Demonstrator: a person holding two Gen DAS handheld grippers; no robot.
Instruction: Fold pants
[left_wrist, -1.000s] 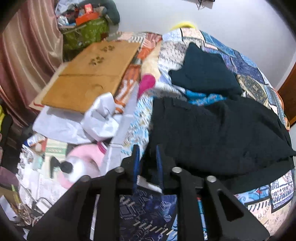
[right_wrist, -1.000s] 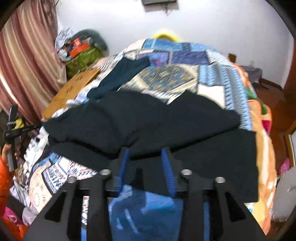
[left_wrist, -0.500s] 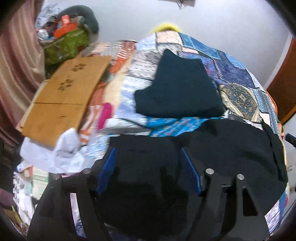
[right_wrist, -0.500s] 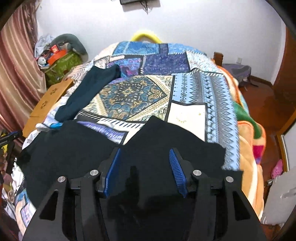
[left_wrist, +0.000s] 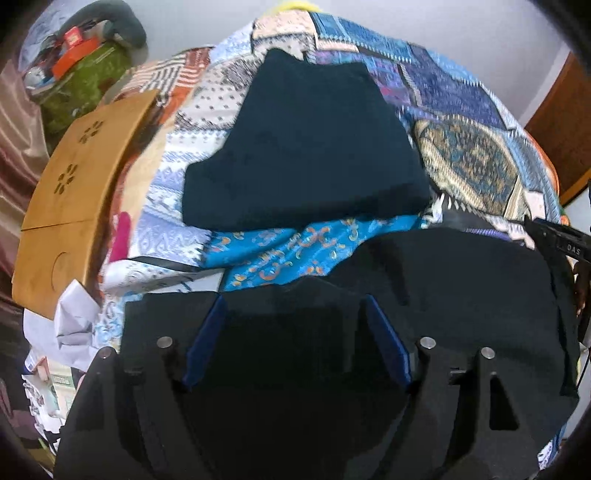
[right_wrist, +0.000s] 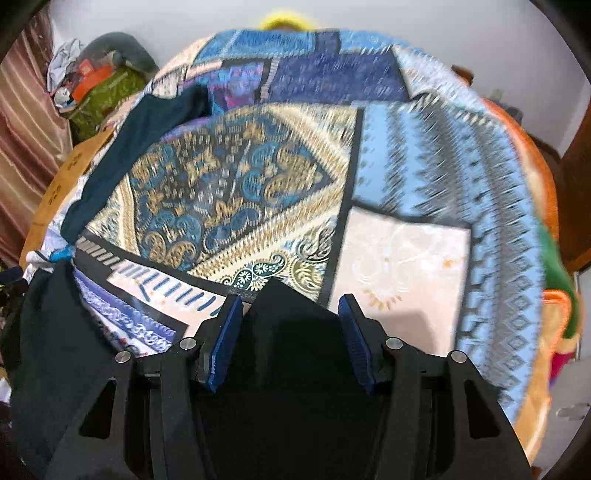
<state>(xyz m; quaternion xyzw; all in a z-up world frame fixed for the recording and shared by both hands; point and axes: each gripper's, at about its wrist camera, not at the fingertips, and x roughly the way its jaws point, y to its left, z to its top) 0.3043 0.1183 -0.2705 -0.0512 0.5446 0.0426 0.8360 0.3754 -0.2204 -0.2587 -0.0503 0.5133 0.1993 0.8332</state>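
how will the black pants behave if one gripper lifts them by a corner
The black pants lie in soft folds on the quilt, so they would likely sag and trail, not hold shape. Their matte fabric probably grips the blue pads rather than slipping. They look light.

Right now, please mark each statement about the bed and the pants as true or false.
1. The left tongs stand open over the black pants. True.
2. A folded dark garment lies on the quilt beyond the pants. True.
3. The wooden board lies on top of the pants. False: it lies at the bed's left side.
4. The quilt is plain white. False: it is patterned patchwork.
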